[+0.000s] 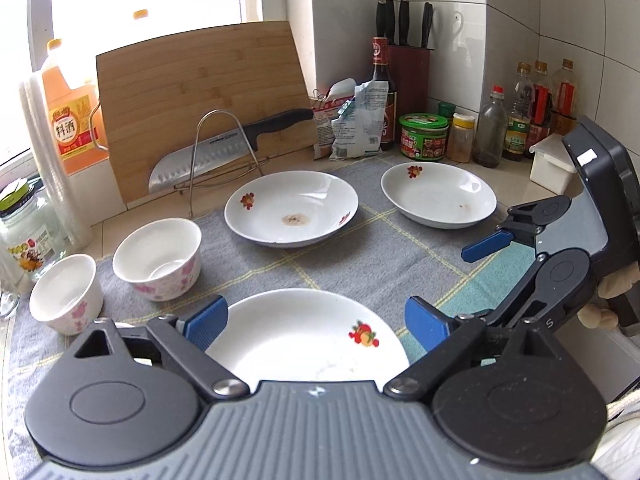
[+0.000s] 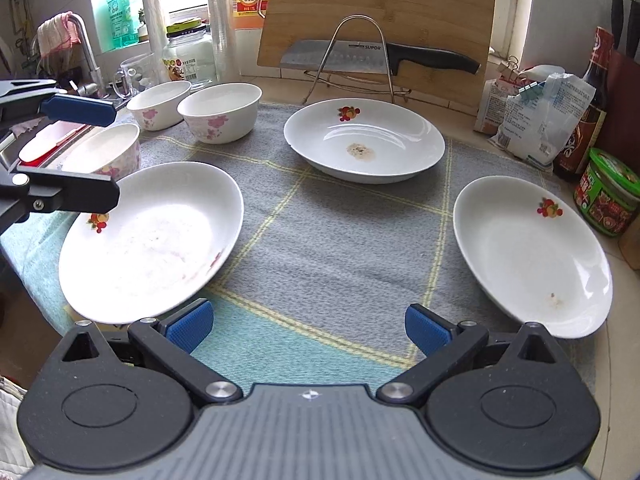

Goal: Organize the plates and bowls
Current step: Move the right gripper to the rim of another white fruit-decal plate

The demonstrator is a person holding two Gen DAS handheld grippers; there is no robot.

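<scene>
A grey checked cloth (image 2: 340,240) covers the surface, carrying three plates (image 2: 364,140) and three flowered bowls (image 2: 220,112) (all apart). Both the left gripper (image 1: 316,324) and right gripper (image 2: 310,326) have fingers spread, holding nothing.

My left claw (image 1: 316,326) points forward and down, its blue pads (image 1: 206,326) spread wide with nothing pressed between them. My right claw (image 2: 308,328) is tilted down more steeply, its jaws open just as wide. In the left wrist view the right claw sits at three o'clock, a gloved hand (image 1: 612,300) gripping it.
</scene>
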